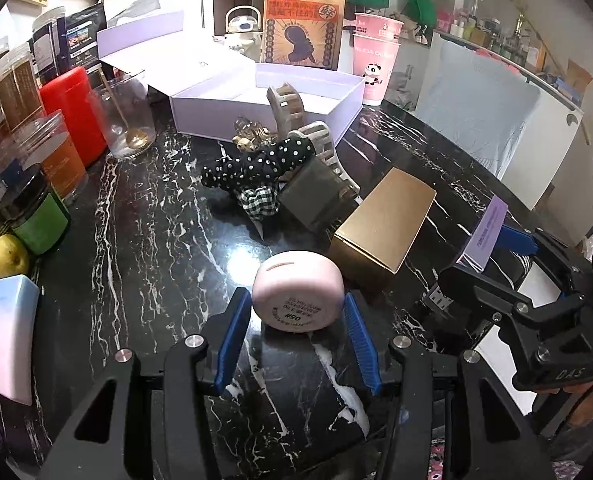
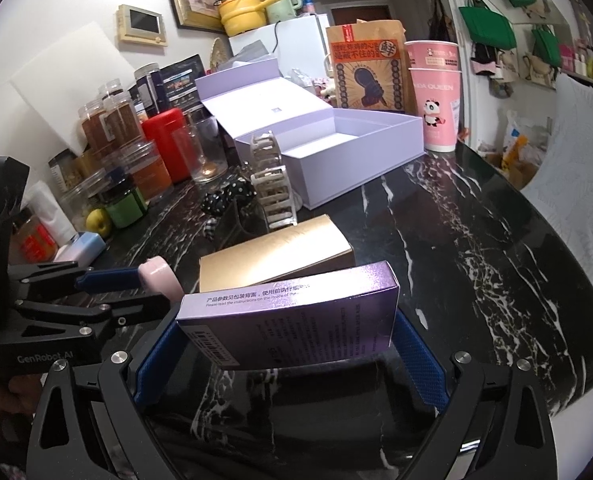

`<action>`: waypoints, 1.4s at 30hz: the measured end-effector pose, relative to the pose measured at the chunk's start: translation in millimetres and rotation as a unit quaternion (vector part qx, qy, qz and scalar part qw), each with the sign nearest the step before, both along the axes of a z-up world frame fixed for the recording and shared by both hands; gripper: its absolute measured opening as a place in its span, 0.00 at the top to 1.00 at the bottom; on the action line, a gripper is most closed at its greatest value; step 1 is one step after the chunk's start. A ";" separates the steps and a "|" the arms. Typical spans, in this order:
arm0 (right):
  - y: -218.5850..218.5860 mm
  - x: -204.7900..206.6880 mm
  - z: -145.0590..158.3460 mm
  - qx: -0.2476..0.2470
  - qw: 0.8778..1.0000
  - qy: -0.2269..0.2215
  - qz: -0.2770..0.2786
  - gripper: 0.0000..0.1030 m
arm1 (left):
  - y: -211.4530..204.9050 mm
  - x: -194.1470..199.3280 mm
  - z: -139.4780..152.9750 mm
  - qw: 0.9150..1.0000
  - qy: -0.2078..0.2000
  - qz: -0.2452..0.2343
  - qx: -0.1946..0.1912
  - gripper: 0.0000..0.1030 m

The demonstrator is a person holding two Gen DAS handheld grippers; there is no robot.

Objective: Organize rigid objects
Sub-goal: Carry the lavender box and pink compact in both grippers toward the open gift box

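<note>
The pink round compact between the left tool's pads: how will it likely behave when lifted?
The pink round compact looks like rigid plastic, so probably stiff. Its smooth, curved rim meets the left tool only along narrow lines, so it may slip or pivot. Set down on edge, it would likely roll.

the table is black marble with white veins. on it a pale pink round compact with dark print, a metallic gold box, a shimmering purple carton with fine printed text, and a lilac open box, white inside. a black scrunchie has white polka dots; another is black-and-white gingham. the hair claws are beige. the canister is red, the cups pink with a panda, the gripper pads blue.
</note>
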State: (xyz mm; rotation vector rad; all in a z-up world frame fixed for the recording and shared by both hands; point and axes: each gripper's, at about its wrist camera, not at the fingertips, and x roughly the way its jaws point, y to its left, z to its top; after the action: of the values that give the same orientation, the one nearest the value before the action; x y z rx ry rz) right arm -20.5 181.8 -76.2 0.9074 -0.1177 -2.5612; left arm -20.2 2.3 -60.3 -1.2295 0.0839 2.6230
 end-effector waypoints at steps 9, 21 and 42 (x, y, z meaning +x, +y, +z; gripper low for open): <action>3.4 -3.2 -1.6 -0.004 1.000 -0.011 -0.002 0.05 | -1.4 -11.4 -2.8 1.000 -0.004 -0.011 0.010 0.53; 8.7 -6.2 -3.0 0.001 1.000 -0.014 -0.011 0.05 | 4.7 -34.7 -18.7 0.999 -0.048 -0.010 -0.002 0.52; 13.1 -22.6 -11.1 0.006 0.999 -0.039 -0.023 0.05 | -3.9 -48.2 -13.2 1.000 -0.001 -0.019 0.022 0.53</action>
State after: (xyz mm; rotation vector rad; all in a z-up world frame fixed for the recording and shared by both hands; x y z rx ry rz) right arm -43.0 194.9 -87.3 1.0209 -0.1470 -2.5726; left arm -68.4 -1.6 -73.5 -1.2032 0.0489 2.5768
